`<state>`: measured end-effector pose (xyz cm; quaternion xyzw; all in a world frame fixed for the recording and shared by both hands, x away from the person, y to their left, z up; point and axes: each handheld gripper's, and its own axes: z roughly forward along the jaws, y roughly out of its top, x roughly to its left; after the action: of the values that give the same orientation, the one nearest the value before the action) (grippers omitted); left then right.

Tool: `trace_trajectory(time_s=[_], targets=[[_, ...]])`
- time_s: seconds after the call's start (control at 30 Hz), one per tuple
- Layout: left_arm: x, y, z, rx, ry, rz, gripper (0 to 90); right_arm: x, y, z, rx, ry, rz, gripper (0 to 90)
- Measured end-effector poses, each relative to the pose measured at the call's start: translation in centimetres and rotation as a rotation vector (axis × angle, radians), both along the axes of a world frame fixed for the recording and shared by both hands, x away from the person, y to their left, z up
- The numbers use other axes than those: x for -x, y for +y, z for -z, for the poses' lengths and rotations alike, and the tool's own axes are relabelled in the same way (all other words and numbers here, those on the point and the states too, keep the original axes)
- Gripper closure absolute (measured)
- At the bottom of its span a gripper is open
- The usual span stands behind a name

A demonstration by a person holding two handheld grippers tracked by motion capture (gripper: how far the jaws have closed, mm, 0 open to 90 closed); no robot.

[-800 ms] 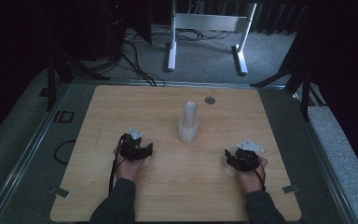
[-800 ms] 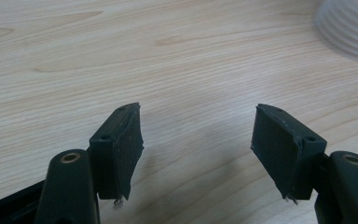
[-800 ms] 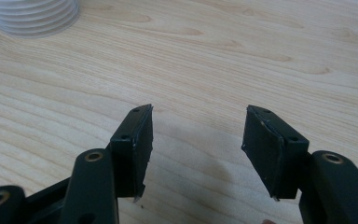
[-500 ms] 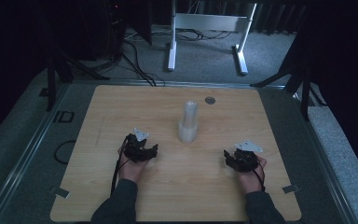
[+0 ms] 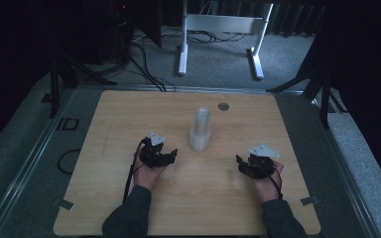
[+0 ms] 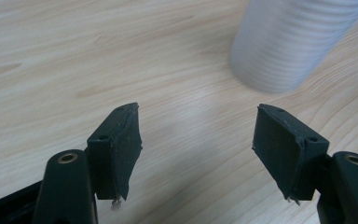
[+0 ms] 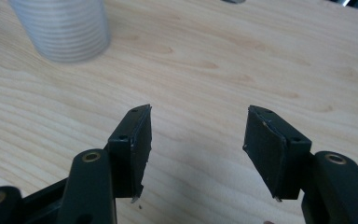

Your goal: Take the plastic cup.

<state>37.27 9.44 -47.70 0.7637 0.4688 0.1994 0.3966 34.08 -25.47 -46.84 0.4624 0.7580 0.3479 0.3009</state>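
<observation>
Cup stack (image 5: 200,130): clear ribbed plastic cups, nested, upright near the middle of the table (image 5: 129,208), untouched. In the left gripper view the stack (image 6: 291,42) stands ahead and to the right of the jaws; in the right gripper view it (image 7: 61,28) sits at the upper left, well apart. Left gripper (image 5: 167,154): jaws spread wide, holding nothing, low over the wood, near the stack's base. Compared with 0.8 s ago it has moved toward the stack and is now the nearer of the two; judged to be the start of a reach, with closing on the stack not yet done. Right gripper (image 5: 241,164): jaws likewise wide apart and empty, position almost unchanged over the same interval, farther from the stack; likely waiting its turn. Disc (image 5: 222,106): small, grey, flat on the table behind the stack, apart from it. Stand (image 5: 218,25): white metal frame on the carpet beyond the table. Cables (image 5: 144,64): dark, on the floor at the far left. Markings: no brand, label or writing legible on any item.
</observation>
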Motion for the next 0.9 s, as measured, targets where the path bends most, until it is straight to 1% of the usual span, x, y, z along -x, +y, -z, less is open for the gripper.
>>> trace_trajectory(time_s=[0.1,0.13,0.23,0.33,0.37,0.4,0.47,0.53,0.57,0.73,0.8,0.9], targets=[[-0.2,-0.8,-0.2,0.004,-0.018,0.029,32.0,-0.2,0.4,-0.3,0.003,-0.003,-0.012,41.2],[-0.2,-0.8,-0.2,0.004,-0.018,0.029,31.0,-0.2,0.4,-0.3,0.003,-0.003,-0.012,41.2],[-0.5,-1.5,-0.6,0.037,-0.033,0.057,30.0,-0.5,1.1,-0.7,0.006,-0.014,-0.033,41.1],[-0.8,-2.2,-0.9,0.048,-0.049,0.075,29.8,-0.7,1.6,-1.1,0.004,-0.022,-0.045,40.9],[-0.8,-2.2,-0.9,0.048,-0.049,0.075,29.5,-0.7,1.6,-1.1,0.004,-0.022,-0.045,40.9],[-1.2,-2.7,-1.1,0.053,-0.049,0.082,29.0,-1.0,1.9,-1.5,-0.019,-0.021,-0.059,40.7],[-1.4,-3.0,-1.3,0.081,-0.044,0.091,28.9,-1.1,2.1,-1.8,-0.025,-0.024,-0.060,40.4],[-1.5,-3.2,-1.3,0.083,-0.044,0.096,28.7,-1.3,2.3,-2.1,-0.025,-0.031,-0.065,40.2],[-1.7,-3.6,-1.4,0.092,-0.054,0.110,28.1,-1.4,2.5,-2.2,-0.024,-0.036,-0.069,39.8],[-1.9,-4.6,-1.7,0.075,-0.091,0.154,27.0,-1.8,3.1,-2.9,-0.023,-0.048,-0.079,39.3],[-2.1,-4.9,-1.8,0.069,-0.095,0.152,26.6,-2.0,3.3,-3.1,-0.022,-0.049,-0.081,38.4],[-2.5,-5.4,-1.7,0.091,-0.099,0.149,23.7,-2.3,3.7,-3.4,-0.021,-0.052,-0.085,36.2]])
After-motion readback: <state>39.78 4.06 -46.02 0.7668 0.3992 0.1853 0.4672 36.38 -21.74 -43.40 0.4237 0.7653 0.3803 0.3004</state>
